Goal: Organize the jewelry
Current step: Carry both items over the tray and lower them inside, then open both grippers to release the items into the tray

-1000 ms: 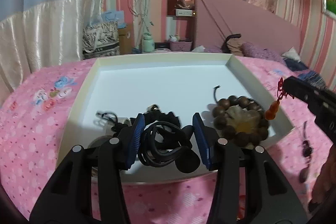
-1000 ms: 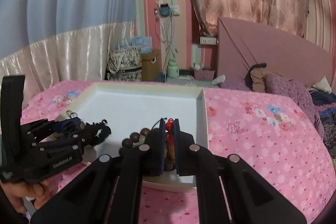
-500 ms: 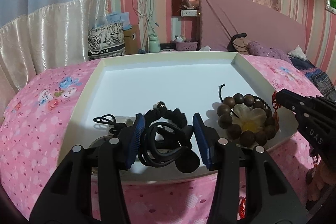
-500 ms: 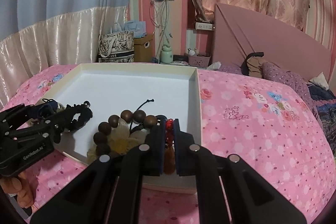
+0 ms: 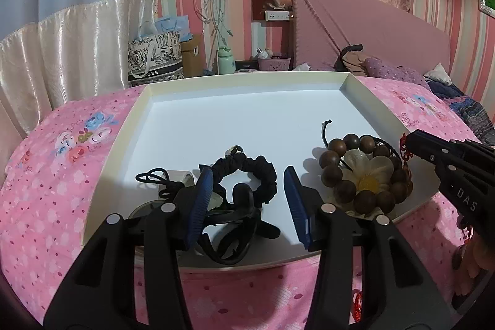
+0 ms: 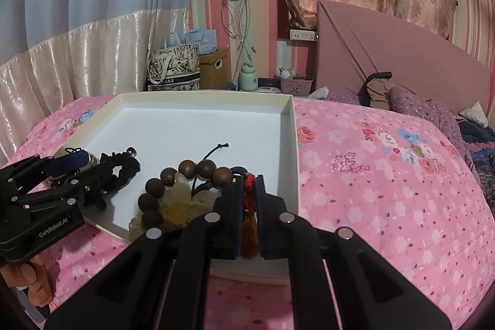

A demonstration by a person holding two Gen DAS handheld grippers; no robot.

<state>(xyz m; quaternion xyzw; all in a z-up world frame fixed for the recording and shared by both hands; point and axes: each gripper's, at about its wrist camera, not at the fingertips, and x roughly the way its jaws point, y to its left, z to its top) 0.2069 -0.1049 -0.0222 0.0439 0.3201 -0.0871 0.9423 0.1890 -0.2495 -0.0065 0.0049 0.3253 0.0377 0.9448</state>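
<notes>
A white tray (image 5: 241,76) lies on the pink bed. In it are a brown bead bracelet (image 5: 365,172) around a pale flower piece, a black scrunchie (image 5: 256,172) and black cords (image 5: 225,234). My left gripper (image 5: 249,200) is open over the scrunchie and cords at the tray's near edge. My right gripper (image 6: 250,190) is shut on a red knotted charm with an orange gourd (image 6: 249,234), low over the tray's near right corner beside the bracelet (image 6: 185,178). The right gripper's tip and the red knot (image 5: 404,147) show in the left wrist view.
The pink floral bedspread (image 6: 386,175) surrounds the tray. A pink headboard (image 6: 402,61), pillows and clothes lie at the far right. Bags, a box and a green bottle (image 6: 248,79) stand beyond the bed. Curtains hang on the left.
My right gripper has come down with the red charm to the tray's near right corner, beside the bracelet. My left gripper stays open over the scrunchie.
</notes>
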